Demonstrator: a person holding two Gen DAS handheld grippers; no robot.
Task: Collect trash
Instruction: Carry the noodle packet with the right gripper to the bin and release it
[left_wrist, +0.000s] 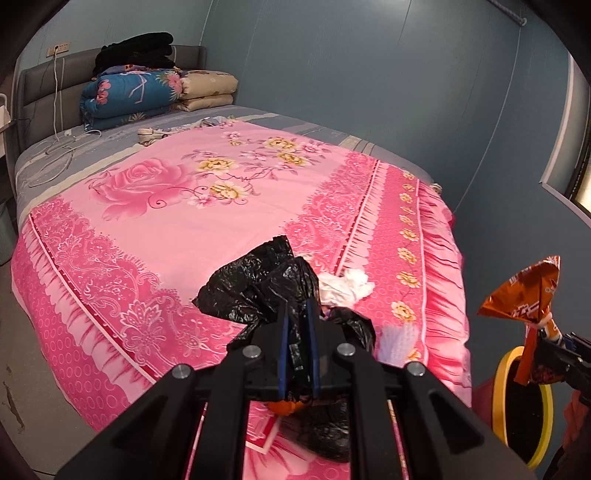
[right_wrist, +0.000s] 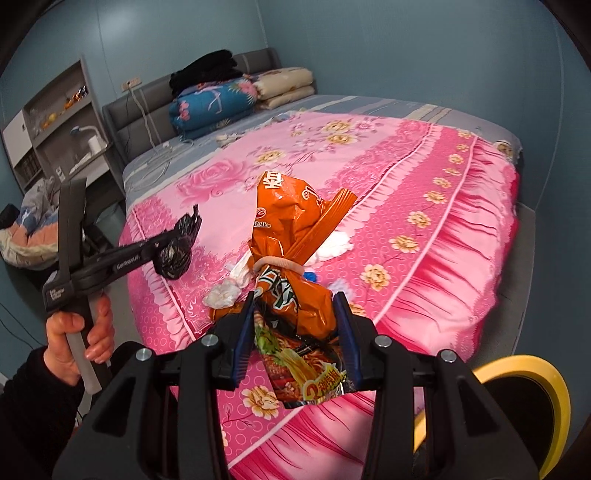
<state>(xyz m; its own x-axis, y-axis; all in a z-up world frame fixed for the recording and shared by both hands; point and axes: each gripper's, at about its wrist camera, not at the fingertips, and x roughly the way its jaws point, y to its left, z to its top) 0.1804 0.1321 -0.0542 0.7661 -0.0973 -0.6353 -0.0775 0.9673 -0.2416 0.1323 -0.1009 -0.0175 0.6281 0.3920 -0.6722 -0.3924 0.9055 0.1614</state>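
Note:
My left gripper (left_wrist: 296, 306) is shut on a crumpled black plastic bag (left_wrist: 258, 280), held above the near end of the pink flowered bed (left_wrist: 166, 229). My right gripper (right_wrist: 295, 299) is shut on a bundle of orange noodle wrappers (right_wrist: 291, 236) tied with a band. The bundle (left_wrist: 524, 295) also shows at the right of the left wrist view, off the bed's edge. A hand (right_wrist: 74, 332) holds the left gripper (right_wrist: 177, 236) with the black bag (right_wrist: 177, 254). White tissue (left_wrist: 347, 286) and a clear plastic wad (right_wrist: 221, 295) lie on the bedspread.
A yellow-rimmed black bin (right_wrist: 535, 373) stands on the floor by the bed's near right corner. Folded quilts (left_wrist: 136, 92) and cables (left_wrist: 62, 147) lie at the headboard end. A shelf unit (right_wrist: 55, 122) and a heap of clothes (right_wrist: 26, 229) are at the left.

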